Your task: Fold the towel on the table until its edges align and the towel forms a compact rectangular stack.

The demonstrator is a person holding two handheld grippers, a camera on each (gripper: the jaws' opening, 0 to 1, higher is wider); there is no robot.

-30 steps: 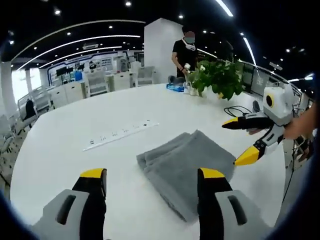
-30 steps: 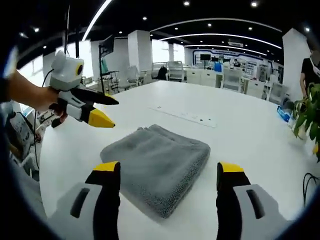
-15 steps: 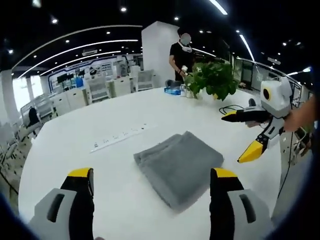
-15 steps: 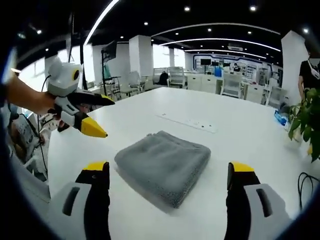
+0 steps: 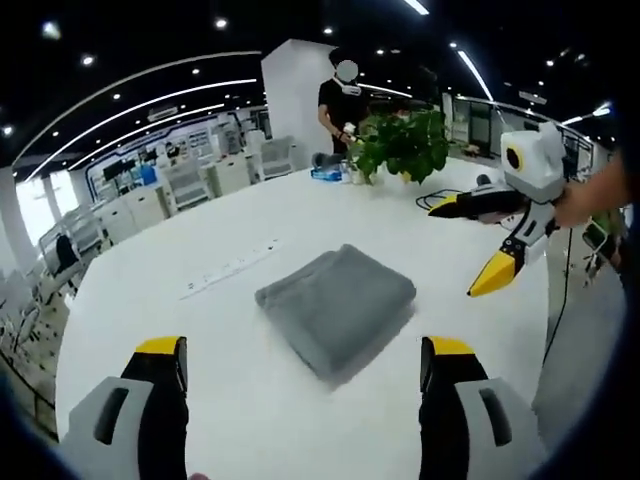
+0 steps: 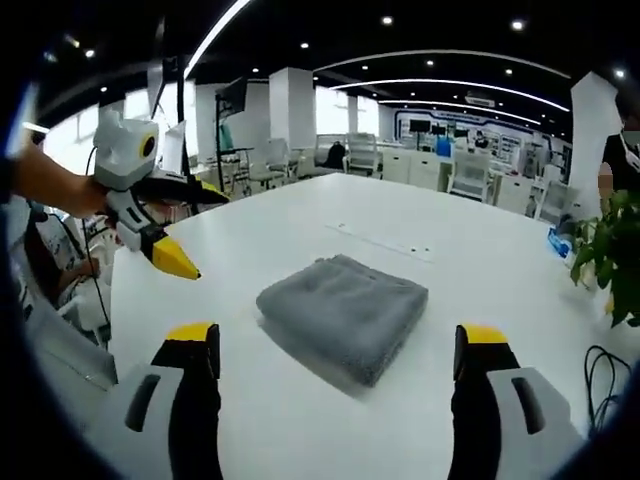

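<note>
Both of my grippers hang released above the table (image 5: 130, 290): the left gripper (image 5: 305, 365) and the right gripper (image 6: 340, 350) each have their jaws spread wide, holding nothing. Ahead of both, well clear of the tips, the grey towel (image 5: 335, 305) lies folded into a compact rectangular stack. Beyond it I see a white power strip (image 5: 228, 270) and, farther off, a potted plant (image 5: 400, 145) with a person (image 5: 338, 100) behind it.
</note>
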